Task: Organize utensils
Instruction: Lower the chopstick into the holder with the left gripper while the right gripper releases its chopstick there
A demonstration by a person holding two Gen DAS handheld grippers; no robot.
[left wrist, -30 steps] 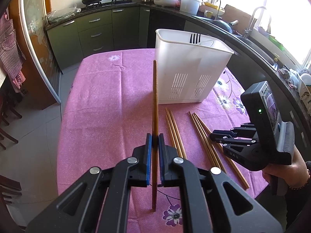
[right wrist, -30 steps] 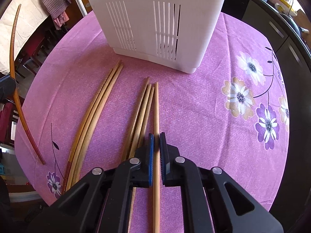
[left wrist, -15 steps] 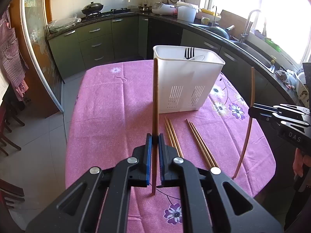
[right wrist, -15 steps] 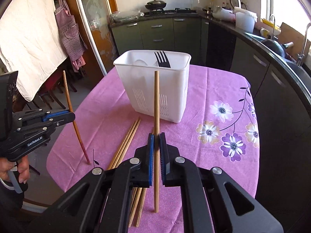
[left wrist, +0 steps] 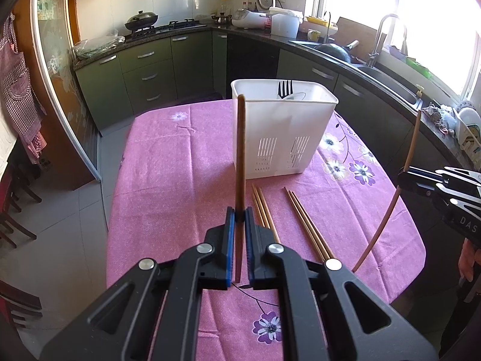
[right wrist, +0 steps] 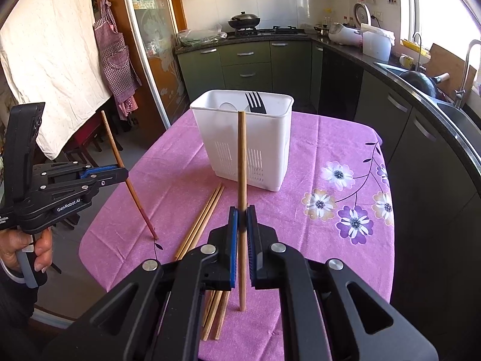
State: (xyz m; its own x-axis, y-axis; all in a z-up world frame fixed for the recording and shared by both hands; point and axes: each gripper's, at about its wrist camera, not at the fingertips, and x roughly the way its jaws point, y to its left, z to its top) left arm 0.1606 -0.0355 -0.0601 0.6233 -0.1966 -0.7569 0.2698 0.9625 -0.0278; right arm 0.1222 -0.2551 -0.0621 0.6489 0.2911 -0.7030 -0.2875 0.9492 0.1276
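Right now you have a chopstick in each hand, both lifted clear of the surface (left wrist: pixel 168 162) with its pink flowered cloth. Your left tool (left wrist: pixel 236 219) is clenched on a darker brown wooden chopstick (left wrist: pixel 240 150), which stands nearly upright between the blue pads, its top level with the rim of the white slotted plastic utensil holder (left wrist: pixel 282 138) in that view. Your right tool (right wrist: pixel 242 219) is likewise clenched on a lighter wooden chopstick (right wrist: pixel 242 162), also close to vertical and gripped below its middle.

The holder sits toward the far side of the surface, with a black fork (right wrist: pixel 255 102) already standing in it and something pale beside the fork that is too hidden to name. More loose wooden chopsticks (left wrist: pixel 303 219) lie in two small bunches on the cloth between you and the holder.

This looks like the carry step: both sticks are picked up and not yet over the holder. Next, bring each tool forward and above the rim, keep the stick upright so its lower end clears the wall, and lower it inside before you release. Take one hand at a time, since both sticks head for the same opening and could knock together. Several sticks remain on the cloth afterwards, so the job seems well short of finished.
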